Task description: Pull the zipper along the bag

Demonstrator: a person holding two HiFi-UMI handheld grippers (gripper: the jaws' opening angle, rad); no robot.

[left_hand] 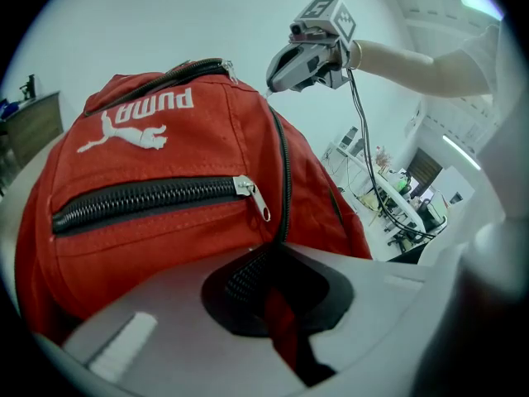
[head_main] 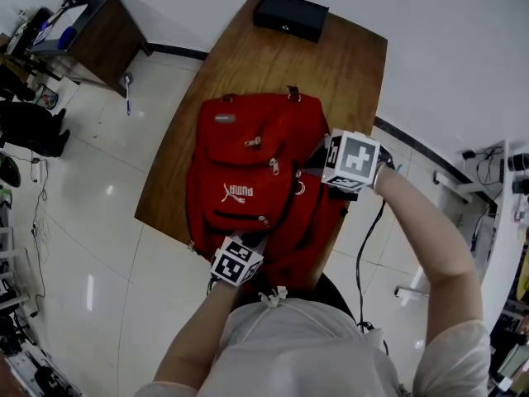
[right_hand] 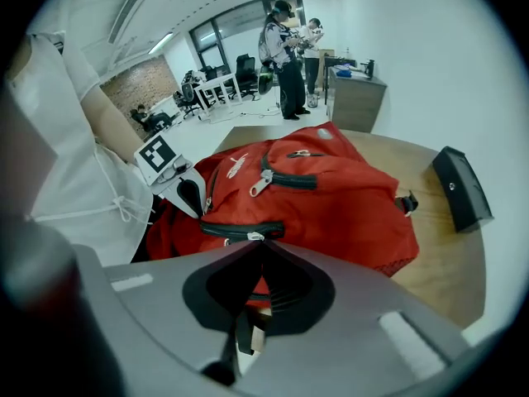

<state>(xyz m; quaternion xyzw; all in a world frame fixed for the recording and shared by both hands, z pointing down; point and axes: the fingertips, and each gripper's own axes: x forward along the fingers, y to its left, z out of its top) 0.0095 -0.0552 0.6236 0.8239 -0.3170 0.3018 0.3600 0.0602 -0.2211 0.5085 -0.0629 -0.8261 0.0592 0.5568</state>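
Near edge of bag hidden by shirt, distant people too small

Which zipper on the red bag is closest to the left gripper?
The front pocket zipper just below the white logo; it sits right in front of the left gripper. The others lie farther up the bag.

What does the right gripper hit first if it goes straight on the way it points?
The bag: the right gripper sits against it, shut on what looks like a zipper pull, with red fabric straight ahead. No gap visible.
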